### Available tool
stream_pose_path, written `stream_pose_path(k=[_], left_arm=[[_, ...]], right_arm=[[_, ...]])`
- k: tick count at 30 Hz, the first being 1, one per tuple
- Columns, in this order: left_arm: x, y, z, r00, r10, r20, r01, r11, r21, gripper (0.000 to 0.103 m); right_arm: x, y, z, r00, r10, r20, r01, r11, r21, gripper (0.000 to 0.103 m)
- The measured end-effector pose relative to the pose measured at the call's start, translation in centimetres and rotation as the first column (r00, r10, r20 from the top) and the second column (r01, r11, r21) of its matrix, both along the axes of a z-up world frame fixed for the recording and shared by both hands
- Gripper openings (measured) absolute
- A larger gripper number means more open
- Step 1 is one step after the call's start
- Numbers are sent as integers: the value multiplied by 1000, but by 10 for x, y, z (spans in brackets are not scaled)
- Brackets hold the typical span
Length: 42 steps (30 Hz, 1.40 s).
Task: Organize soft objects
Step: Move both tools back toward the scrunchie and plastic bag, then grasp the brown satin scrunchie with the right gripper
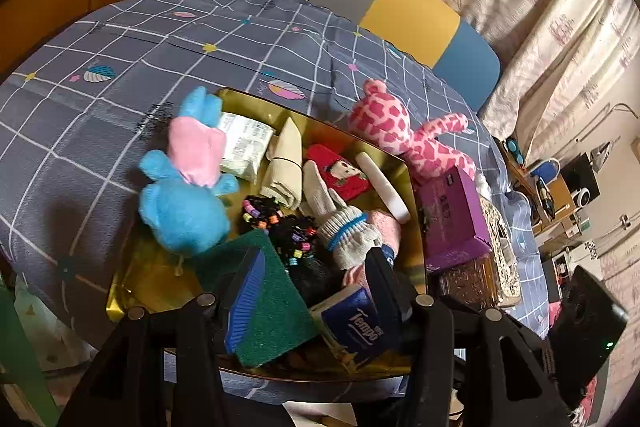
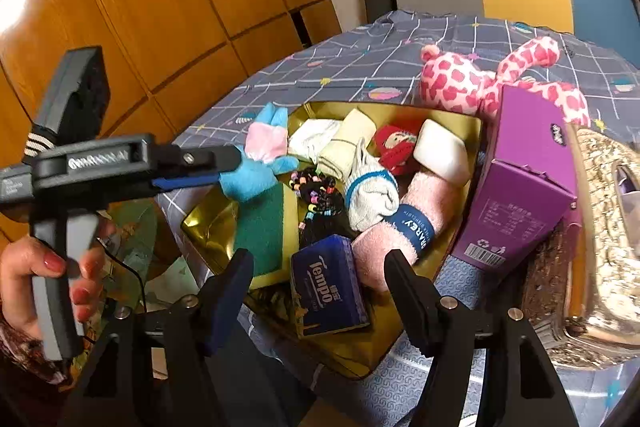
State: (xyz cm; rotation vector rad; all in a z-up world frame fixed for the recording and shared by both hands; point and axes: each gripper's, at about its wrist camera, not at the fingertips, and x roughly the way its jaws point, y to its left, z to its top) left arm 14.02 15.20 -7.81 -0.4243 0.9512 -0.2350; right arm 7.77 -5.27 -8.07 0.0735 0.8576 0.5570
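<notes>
The gold tray point(image 2: 472, 131) sits on the checked bedcover point(image 1: 120, 67), crowded with soft things. Judging from the layout, the pink giraffe point(image 1: 392, 123), lying outside the tray past its far right corner, is the thing still to be put in.

The left gripper point(image 1: 316, 279) is released, its fingers spread over the tray's near edge, one above the green pad point(image 1: 276, 311), the other by the pink sock point(image 2: 400, 227). In the right wrist view it stretches across the tray's left edge, its tips just at the blue plush point(image 2: 252, 175); contact cannot be told. The blue plush lies along the tray's left rim, half over it, its long axis running from near edge to far edge.

The right gripper point(image 2: 320, 291) is also released and holds nothing, hovering over the tray's near edge above the Tempo pack point(image 2: 328, 283).

The giraffe lies far and to the right of both grippers, behind the purple box point(image 2: 520, 179), its body stretching rightward from the head. The right gripper looks the nearer one, though the box stands partly in its way.
</notes>
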Motion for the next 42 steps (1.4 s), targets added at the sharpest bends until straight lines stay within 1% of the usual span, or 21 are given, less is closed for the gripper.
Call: stream_pose_path(k=[4, 7, 11, 15, 17, 20, 22, 24, 27, 28, 32, 36, 39, 42], left_arm=[[0, -10, -1, 1000, -22, -3, 22, 1000, 7, 53], [-1, -20, -2, 998, -64, 3, 64, 998, -28, 53], [-1, -39, 0, 994, -110, 13, 111, 993, -51, 53], [-1, -60, 5, 988, -151, 24, 152, 987, -43, 53], [0, -71, 9, 984, -175, 35, 177, 983, -41, 53], [1, -90, 17, 974, -219, 60, 221, 975, -38, 53], [3, -104, 24, 966, -246, 80, 249, 968, -36, 53], [5, -116, 30, 960, -265, 93, 270, 962, -39, 53], [11, -140, 39, 950, -297, 98, 302, 953, -36, 53], [15, -152, 43, 944, -316, 101, 320, 947, -33, 53], [24, -188, 60, 923, -363, 126, 369, 929, -31, 53], [36, -223, 78, 904, -401, 148, 407, 913, -15, 53], [47, -243, 88, 899, -410, 154, 412, 911, 20, 53], [59, -262, 94, 895, -419, 153, 416, 908, 53, 53]], right_arm=[[-2, -6, 11, 1000, -14, 25, 14, 1000, 17, 69], [-4, -19, 23, 997, -43, 60, 42, 999, 26, 69], [-4, -49, 41, 988, -118, 104, 115, 993, 40, 69], [-4, -95, 59, 963, -230, 143, 223, 973, 66, 69], [-4, -121, 66, 941, -299, 160, 290, 954, 78, 69], [-2, -168, 70, 887, -434, 158, 424, 901, 90, 70], [-1, -200, 65, 833, -533, 150, 526, 846, 87, 73], [4, -233, 54, 782, -611, 120, 607, 791, 75, 74], [16, -274, 33, 731, -678, 75, 678, 735, 36, 74], [25, -288, 24, 719, -693, 58, 694, 720, 9, 74], [62, -326, 4, 696, -718, 25, 718, 693, -67, 74], [108, -355, -9, 669, -743, -2, 740, 667, -85, 74], [146, -372, -21, 644, -765, -25, 759, 642, -108, 74], [179, -388, -40, 607, -789, -92, 781, 614, -111, 74]])
